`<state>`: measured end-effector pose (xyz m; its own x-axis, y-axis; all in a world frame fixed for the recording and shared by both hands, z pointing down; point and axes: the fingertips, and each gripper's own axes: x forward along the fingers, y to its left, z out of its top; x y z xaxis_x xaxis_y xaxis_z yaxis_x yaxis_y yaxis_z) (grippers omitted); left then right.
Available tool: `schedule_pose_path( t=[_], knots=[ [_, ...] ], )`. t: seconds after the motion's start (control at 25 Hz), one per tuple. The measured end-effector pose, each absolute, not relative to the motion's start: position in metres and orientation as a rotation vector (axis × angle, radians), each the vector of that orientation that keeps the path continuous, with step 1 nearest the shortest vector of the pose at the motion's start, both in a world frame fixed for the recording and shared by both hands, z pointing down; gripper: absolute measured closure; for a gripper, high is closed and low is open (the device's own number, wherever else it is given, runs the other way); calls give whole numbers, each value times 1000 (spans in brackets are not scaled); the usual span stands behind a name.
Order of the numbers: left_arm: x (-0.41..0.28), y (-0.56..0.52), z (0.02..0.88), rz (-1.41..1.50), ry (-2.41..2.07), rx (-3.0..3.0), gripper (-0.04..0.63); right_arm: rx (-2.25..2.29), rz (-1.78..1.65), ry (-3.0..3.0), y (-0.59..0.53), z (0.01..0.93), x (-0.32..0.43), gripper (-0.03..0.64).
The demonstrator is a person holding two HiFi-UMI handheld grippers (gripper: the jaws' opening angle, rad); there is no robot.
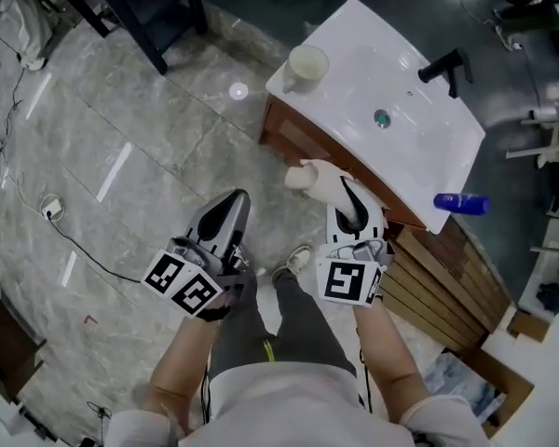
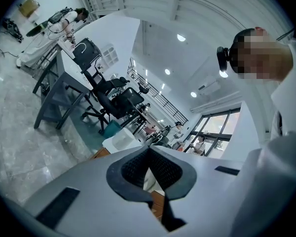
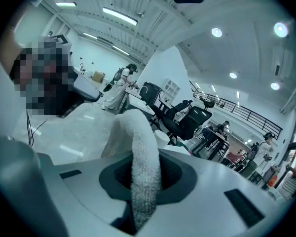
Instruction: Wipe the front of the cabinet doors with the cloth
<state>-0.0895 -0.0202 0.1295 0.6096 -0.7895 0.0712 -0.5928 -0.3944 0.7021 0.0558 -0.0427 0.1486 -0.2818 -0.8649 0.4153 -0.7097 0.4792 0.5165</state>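
In front of the brown wooden cabinet, the person holds two claws out over the grey floor. The right claw is closed tight on a white fluffy cloth. In the right gripper view the cloth stands up between the two dark pads of the right claw and bends over at the top. From the head view, the loose end of the cloth sticks out just beside the cabinet's front edge, right under the rim of the white counter. I cannot tell if the cloth touches the wood.

The left claw is off to the side, well apart from the cabinet, and points at the floor. In the left gripper view the tips of the left claw are pressed together and nothing is between them.

On the counter there is a white cup near one corner and a black tap by the sink. A blue bottle lies at the near edge.
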Motion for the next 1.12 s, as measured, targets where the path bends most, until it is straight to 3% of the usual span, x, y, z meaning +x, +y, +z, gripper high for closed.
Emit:
schedule_pose_path(
  t=[1.12],
  knots=[
    [-74,-40,24,-401,-1078,2214,579,1404,-315,-2084,-45,44,82,546]
  ],
)
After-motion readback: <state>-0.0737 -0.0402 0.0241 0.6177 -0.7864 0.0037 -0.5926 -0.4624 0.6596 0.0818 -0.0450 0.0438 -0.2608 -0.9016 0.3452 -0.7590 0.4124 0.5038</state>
